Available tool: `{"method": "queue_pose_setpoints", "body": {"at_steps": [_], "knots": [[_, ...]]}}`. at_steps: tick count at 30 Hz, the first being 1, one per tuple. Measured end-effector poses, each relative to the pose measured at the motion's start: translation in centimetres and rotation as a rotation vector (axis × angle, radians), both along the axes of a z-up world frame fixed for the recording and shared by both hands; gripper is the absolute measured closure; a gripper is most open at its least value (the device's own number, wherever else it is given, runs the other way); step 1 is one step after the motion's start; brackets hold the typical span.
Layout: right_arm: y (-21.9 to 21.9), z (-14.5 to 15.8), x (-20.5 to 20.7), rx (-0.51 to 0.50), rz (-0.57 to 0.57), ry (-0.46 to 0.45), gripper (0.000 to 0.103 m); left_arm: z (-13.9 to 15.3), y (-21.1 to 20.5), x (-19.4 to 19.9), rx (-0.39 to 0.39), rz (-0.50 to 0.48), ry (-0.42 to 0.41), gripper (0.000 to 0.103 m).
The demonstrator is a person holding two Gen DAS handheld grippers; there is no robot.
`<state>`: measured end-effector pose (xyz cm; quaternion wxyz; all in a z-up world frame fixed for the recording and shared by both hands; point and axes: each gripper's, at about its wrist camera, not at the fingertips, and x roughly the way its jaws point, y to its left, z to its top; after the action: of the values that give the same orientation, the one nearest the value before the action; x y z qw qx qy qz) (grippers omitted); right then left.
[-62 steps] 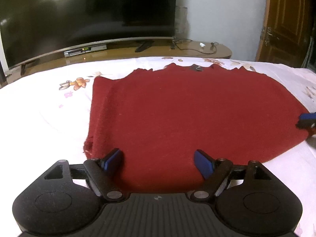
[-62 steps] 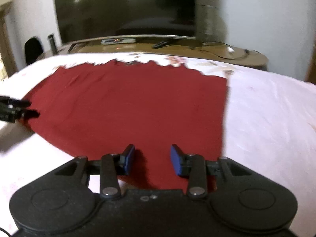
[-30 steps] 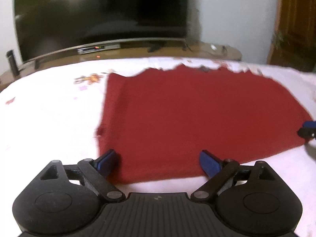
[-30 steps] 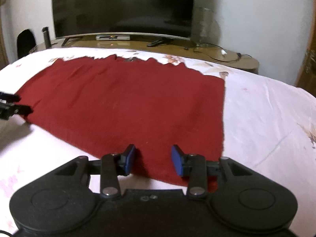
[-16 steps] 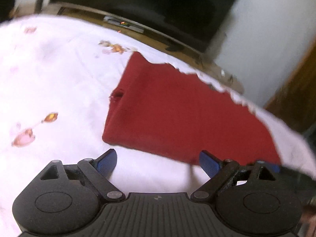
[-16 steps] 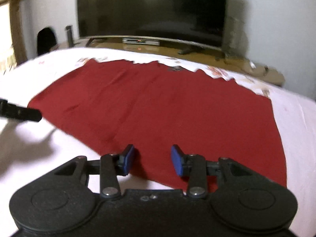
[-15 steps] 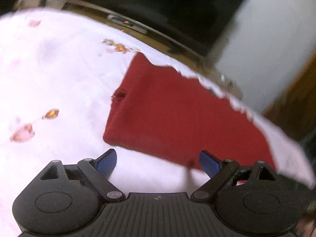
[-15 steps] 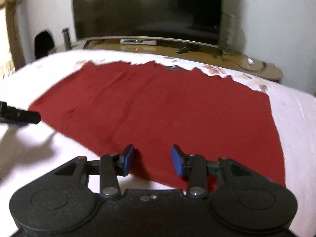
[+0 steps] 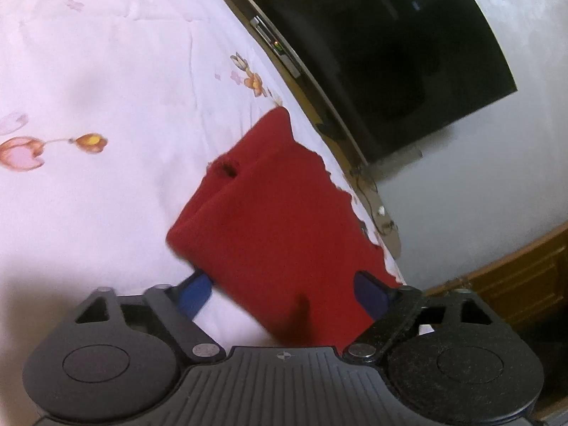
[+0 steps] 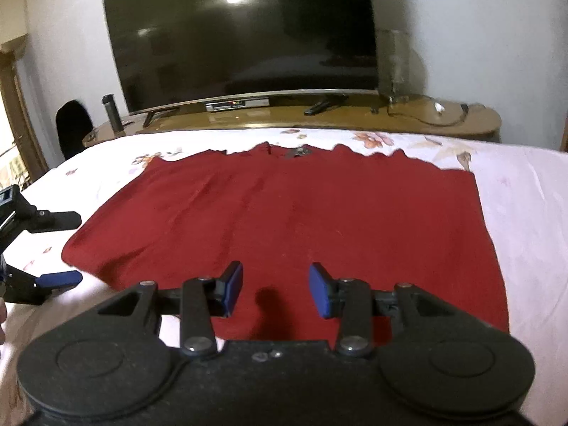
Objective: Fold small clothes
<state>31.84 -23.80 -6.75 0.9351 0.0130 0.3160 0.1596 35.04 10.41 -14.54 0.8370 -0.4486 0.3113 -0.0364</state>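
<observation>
A dark red garment (image 10: pixel 301 220) lies spread flat on the white flowered bedsheet (image 10: pixel 525 191). In the left wrist view the garment (image 9: pixel 277 220) runs away from its near left corner. My left gripper (image 9: pixel 284 291) is open and tilted, its jaws either side of the garment's near left edge. It also shows at the left of the right wrist view (image 10: pixel 53 248), open beside the garment's left corner. My right gripper (image 10: pixel 275 289) is open and empty over the garment's near edge, right of the middle.
A large black TV (image 10: pixel 241 35) stands on a wooden console (image 10: pixel 443 120) past the bed's far edge. A black chair (image 10: pixel 72 124) and a dark bottle (image 10: pixel 112 110) are at the far left. A wooden door (image 9: pixel 514 277) is to the right.
My left gripper has swung left and tilted, and now sits at the garment's left corner. My right gripper has shifted slightly over the near edge. The garment has not moved.
</observation>
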Motion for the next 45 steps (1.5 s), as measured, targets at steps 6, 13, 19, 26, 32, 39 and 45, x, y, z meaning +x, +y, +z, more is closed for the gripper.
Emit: {"method": "queue_pose_setpoints", "body": {"at_steps": [6, 13, 19, 26, 32, 39, 45], "knots": [[0.2, 0.2, 0.6, 0.027, -0.014, 0.003, 0.063, -0.5, 0.3, 0.8, -0.006, 0.024, -0.037, 0.038], [1.5, 0.1, 2.0, 0.04, 0.004, 0.005, 0.063, -1.2, 0.7, 1.2, -0.077, 0.107, -0.071, 0.043], [2.7, 0.4, 3.9, 0.016, 0.004, -0.007, 0.086, -3.3, 2.3, 0.9, -0.158, 0.16, -0.021, 0.092], [5.9, -0.5, 4.6, -0.155, 0.044, -0.032, 0.093, -2.5, 2.2, 1.3, -0.104, 0.121, -0.09, 0.094], [6.5, -2.4, 4.9, -0.234, 0.027, -0.031, 0.093, 0.7, 1.4, 3.2, 0.0, 0.003, -0.159, 0.094], [3.9, -2.5, 5.2, -0.05, -0.002, 0.011, 0.093, 9.5, -5.3, 7.2, 0.153, -0.293, -0.358, 0.094], [-3.6, -4.0, 6.1, 0.419, -0.128, 0.207, 0.103, 11.5, -16.9, 11.5, 0.103, -0.706, -0.394, 0.094]]}}
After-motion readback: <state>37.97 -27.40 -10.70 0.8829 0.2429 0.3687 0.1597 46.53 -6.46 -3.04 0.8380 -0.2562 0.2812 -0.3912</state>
